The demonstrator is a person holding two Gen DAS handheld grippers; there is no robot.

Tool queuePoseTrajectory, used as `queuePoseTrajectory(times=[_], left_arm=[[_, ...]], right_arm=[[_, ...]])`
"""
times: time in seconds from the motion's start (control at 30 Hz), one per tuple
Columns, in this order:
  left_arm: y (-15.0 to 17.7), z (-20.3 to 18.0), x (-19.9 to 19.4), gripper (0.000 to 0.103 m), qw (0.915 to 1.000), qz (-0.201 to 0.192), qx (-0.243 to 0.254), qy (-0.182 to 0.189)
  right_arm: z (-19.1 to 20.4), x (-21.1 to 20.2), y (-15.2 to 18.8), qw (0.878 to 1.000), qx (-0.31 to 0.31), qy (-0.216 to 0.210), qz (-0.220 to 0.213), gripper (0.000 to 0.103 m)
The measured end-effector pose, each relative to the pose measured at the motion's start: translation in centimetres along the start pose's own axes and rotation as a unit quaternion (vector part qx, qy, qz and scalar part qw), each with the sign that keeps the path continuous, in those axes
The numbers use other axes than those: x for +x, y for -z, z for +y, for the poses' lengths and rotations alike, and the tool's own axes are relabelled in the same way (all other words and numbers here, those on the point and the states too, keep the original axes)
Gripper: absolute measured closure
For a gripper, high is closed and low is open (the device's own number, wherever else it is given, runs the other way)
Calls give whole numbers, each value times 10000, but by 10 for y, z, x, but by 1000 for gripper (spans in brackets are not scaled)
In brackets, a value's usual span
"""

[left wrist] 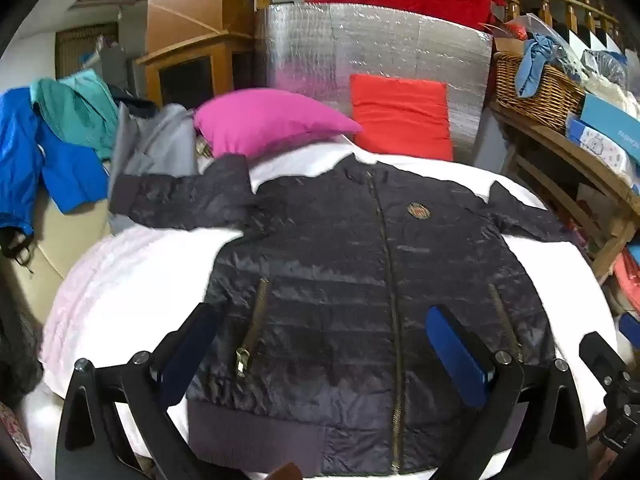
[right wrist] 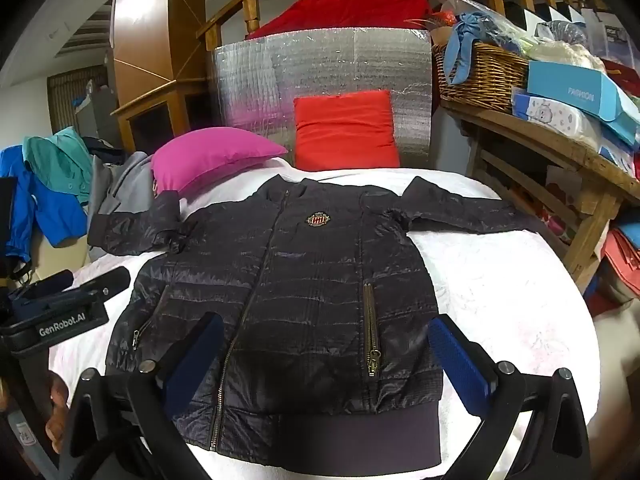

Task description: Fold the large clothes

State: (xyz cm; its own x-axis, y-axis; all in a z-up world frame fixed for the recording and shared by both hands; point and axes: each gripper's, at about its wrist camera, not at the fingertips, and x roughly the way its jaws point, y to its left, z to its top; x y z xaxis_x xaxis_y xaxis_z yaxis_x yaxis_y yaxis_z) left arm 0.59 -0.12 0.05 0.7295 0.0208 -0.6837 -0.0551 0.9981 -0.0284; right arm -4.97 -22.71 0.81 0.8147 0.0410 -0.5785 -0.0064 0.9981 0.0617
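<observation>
A dark quilted zip jacket (left wrist: 344, 272) (right wrist: 288, 292) lies flat, front up, on a white-covered bed (left wrist: 132, 284) (right wrist: 500, 288), both sleeves spread out sideways, with a round badge (right wrist: 318, 220) on its chest. My left gripper (left wrist: 320, 344) hovers open above the jacket's lower half near the hem, nothing between its blue fingers (left wrist: 452, 348). My right gripper (right wrist: 328, 356) stands open over the lower right part of the jacket, also empty. The left gripper's body (right wrist: 60, 304) shows at the left edge of the right wrist view.
A magenta pillow (left wrist: 264, 124) and a red cushion (left wrist: 400, 116) lean at the head of the bed before a silver foil panel (left wrist: 372, 48). Blue and green clothes (left wrist: 52, 148) hang at left. A wooden shelf (right wrist: 552, 148) with a wicker basket (right wrist: 480, 72) and boxes stands at right.
</observation>
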Motion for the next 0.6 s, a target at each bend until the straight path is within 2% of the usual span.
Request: queuePoseTrajectory(times=[0.03,0.17,0.6], left_arm=[[1,1,-2,0,9999,-69,-9,87],[6,-3,-5,0,9997,-147,212,3],[12,0,-9,0,9997,-220,117,-19]], right_arm=[[0,0,0,10000,2,-5,10,0],[1,-1,1,10000,3,-21,30,0],[6,-1,2,10000,-54,-44,26,0]])
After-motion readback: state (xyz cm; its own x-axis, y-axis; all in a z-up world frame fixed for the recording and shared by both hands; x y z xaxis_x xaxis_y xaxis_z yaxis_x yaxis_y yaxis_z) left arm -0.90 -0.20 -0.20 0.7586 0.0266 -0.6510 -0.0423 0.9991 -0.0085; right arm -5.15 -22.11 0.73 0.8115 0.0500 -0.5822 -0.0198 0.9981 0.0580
